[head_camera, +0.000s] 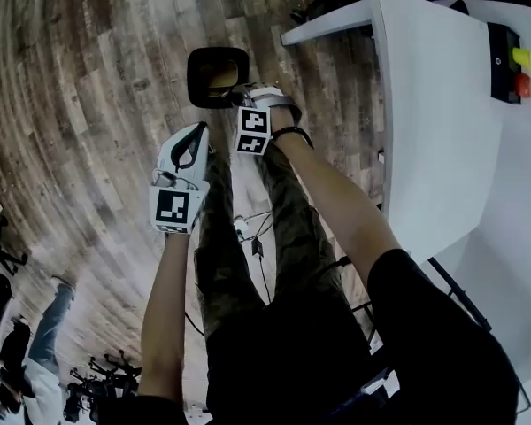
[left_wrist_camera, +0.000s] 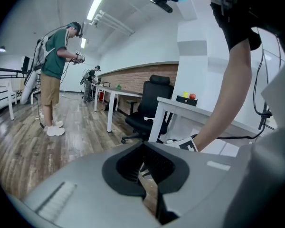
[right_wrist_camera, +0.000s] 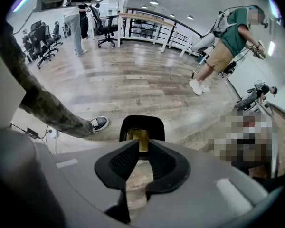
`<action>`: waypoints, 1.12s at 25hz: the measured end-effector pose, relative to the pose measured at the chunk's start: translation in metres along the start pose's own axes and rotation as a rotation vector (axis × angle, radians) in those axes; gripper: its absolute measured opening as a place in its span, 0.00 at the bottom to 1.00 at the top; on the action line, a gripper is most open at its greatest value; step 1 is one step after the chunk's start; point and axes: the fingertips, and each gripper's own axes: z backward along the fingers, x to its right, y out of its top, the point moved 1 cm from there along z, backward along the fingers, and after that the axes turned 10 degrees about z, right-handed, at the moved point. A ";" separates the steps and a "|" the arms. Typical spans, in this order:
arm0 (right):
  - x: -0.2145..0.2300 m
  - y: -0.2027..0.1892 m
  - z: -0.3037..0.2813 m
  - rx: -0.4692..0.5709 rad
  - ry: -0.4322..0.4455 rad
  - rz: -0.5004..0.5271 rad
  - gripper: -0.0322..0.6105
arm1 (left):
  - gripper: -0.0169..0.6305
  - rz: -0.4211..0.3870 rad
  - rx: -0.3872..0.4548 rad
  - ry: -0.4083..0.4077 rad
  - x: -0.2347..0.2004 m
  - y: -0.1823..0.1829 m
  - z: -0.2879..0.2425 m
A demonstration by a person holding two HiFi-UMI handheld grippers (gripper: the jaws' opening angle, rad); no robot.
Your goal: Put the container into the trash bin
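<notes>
Grip first: the right claw [right_wrist_camera: 141, 145] is clamped on the near rim of the container [right_wrist_camera: 141, 127] — a small black tray with what looks like a yellowish inside, though the wide lens makes that hard to judge. Its dark ribbed pads [right_wrist_camera: 121, 163] press on the rim from both sides. The tray hangs in the air past the claw tips, above the wooden floor [right_wrist_camera: 133, 84]. In the head view the tray sits in front of the person's legs, out beyond the right hand [head_camera: 273, 103] and well apart from the white tabletop [head_camera: 434, 122] on the right. A box [head_camera: 511, 71] with a yellow and a red button stands on the far part of that tabletop.

The left claw [left_wrist_camera: 143, 148] holds nothing — its pads meet at the tips, with only a sliver of floor showing behind them. In the head view it hovers to the lower left of the right claw, apart from the container, with its marker cube [head_camera: 171, 209] turned up toward the camera.

Camouflage trousers [head_camera: 288, 237] and one dark shoe [right_wrist_camera: 99, 123] of the person show below the claws. Farther off, another person [right_wrist_camera: 232, 34] in a green shirt stands on the floor, and a black office chair [left_wrist_camera: 149, 103] stands just behind the tabletop.
</notes>
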 end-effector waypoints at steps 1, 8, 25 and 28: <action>0.001 0.001 0.008 0.001 -0.002 -0.001 0.16 | 0.02 -0.007 -0.007 -0.006 0.003 0.005 0.002; -0.008 0.013 0.070 -0.001 0.011 -0.003 0.16 | 0.02 -0.039 -0.015 -0.009 0.018 0.047 0.033; 0.052 0.058 0.222 0.049 -0.118 -0.030 0.16 | 0.02 -0.110 -0.017 0.023 0.029 0.131 0.081; 0.065 0.068 0.248 0.082 -0.141 -0.025 0.16 | 0.02 -0.113 -0.030 0.046 0.027 0.142 0.084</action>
